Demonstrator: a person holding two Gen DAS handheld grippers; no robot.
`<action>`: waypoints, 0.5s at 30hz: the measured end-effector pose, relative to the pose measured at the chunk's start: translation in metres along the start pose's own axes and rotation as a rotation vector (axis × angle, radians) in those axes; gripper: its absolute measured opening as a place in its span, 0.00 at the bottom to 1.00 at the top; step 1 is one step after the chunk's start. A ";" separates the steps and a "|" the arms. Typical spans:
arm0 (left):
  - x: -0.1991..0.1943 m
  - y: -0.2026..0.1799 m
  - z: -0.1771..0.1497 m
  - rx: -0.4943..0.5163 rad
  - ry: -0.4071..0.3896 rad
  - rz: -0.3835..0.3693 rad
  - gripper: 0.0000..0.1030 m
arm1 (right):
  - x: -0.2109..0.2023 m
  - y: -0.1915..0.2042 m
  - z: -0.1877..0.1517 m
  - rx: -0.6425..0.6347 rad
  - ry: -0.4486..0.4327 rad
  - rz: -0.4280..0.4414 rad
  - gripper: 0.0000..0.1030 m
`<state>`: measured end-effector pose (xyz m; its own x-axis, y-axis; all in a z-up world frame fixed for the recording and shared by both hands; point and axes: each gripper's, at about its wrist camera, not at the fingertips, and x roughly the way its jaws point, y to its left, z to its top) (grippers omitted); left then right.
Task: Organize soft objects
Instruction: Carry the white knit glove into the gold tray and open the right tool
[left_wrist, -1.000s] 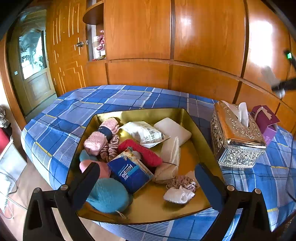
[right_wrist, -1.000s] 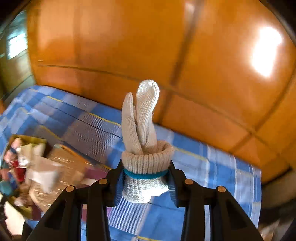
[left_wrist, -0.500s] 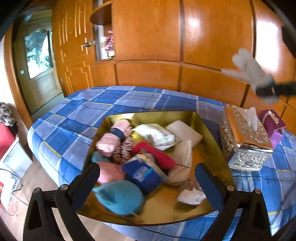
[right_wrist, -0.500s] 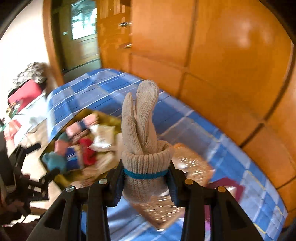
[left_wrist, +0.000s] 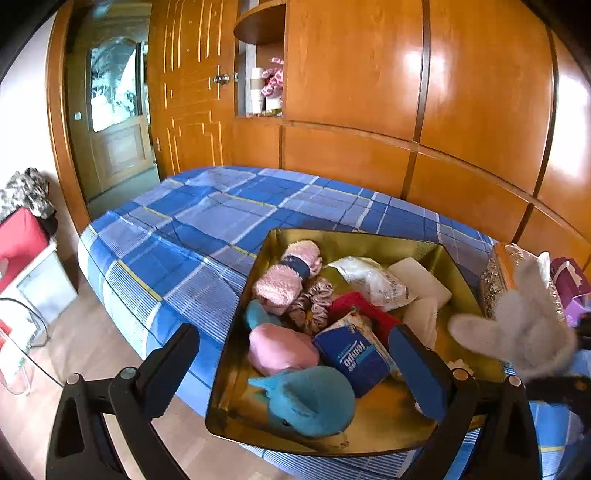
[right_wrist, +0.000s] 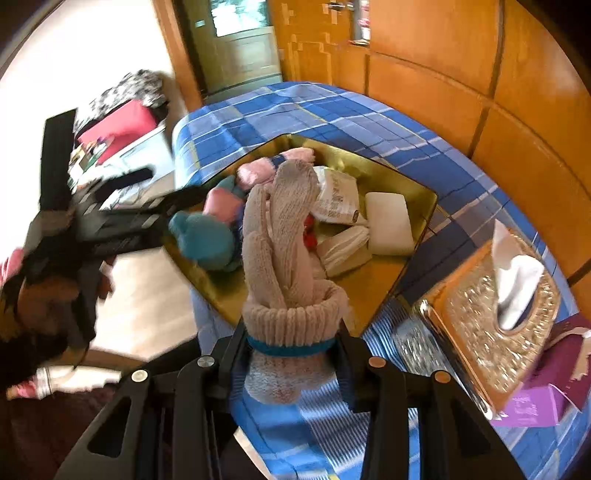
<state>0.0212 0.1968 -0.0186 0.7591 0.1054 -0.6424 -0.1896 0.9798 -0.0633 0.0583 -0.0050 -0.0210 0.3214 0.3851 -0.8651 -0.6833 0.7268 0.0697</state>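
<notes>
My right gripper (right_wrist: 291, 350) is shut on a beige knit glove (right_wrist: 286, 258) with a blue cuff band, held in the air just short of the gold tray (right_wrist: 384, 284). The glove also shows at the right of the left wrist view (left_wrist: 524, 336). The gold tray (left_wrist: 369, 240) on the blue plaid bed holds a teal plush (left_wrist: 310, 402), a pink plush (left_wrist: 277, 349), a blue tissue pack (left_wrist: 354, 358), pink rolled socks (left_wrist: 284, 280), a scrunchie, a red cloth and white cloths. My left gripper (left_wrist: 295, 373) is open and empty at the tray's near edge.
A silver tissue box (right_wrist: 491, 325) and a purple box (right_wrist: 546, 387) stand on the bed right of the tray. The wooden wardrobe wall (left_wrist: 406, 110) runs behind the bed. A red bag (left_wrist: 18, 236) and floor lie at the left.
My right gripper has swung the glove from beside the tissue box toward the tray and lowered it. My left gripper has shifted left, so the tray sits further right in its view.
</notes>
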 end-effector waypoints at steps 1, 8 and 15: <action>0.001 0.000 0.000 -0.006 0.003 -0.009 1.00 | 0.007 -0.003 0.006 0.031 0.000 -0.010 0.39; 0.002 -0.002 -0.002 0.002 0.012 -0.023 1.00 | 0.066 -0.006 0.043 0.092 0.083 -0.027 0.38; 0.013 0.002 -0.006 0.007 0.048 0.004 1.00 | 0.118 -0.016 0.062 0.125 0.140 -0.134 0.38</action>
<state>0.0270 0.1992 -0.0320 0.7275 0.1011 -0.6786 -0.1881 0.9806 -0.0556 0.1476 0.0643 -0.0939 0.3042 0.2040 -0.9305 -0.5508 0.8346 0.0029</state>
